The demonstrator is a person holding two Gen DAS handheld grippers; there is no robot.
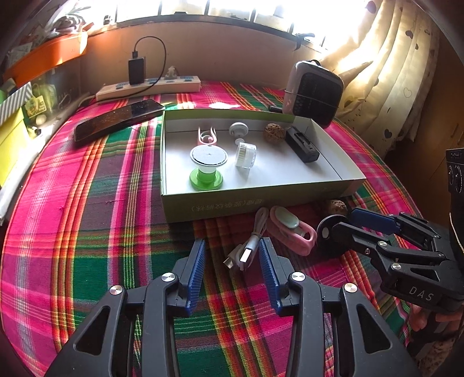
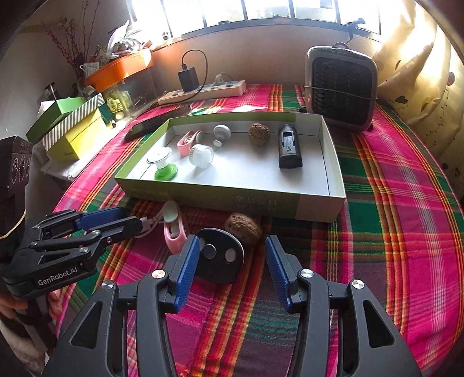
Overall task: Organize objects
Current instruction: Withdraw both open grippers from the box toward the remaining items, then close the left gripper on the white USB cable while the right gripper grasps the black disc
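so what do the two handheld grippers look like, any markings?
Both are black plastic linkage frames with silver pivot screws and blue ribbed finger pads. The left gripper carries white "GenRobot.AI" lettering on its side, seen from the right wrist view. The right gripper shows "DAS" on its body in the left wrist view. Each sits on a black handle block. No cables or sleeves visible.

Blown-out backlight from the window (image 1: 232, 8), fisheye-warped dark edges.

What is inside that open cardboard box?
Inside the box: green spool, pink clip, white knob, clear cap, walnut, black case. Nothing looks covered.
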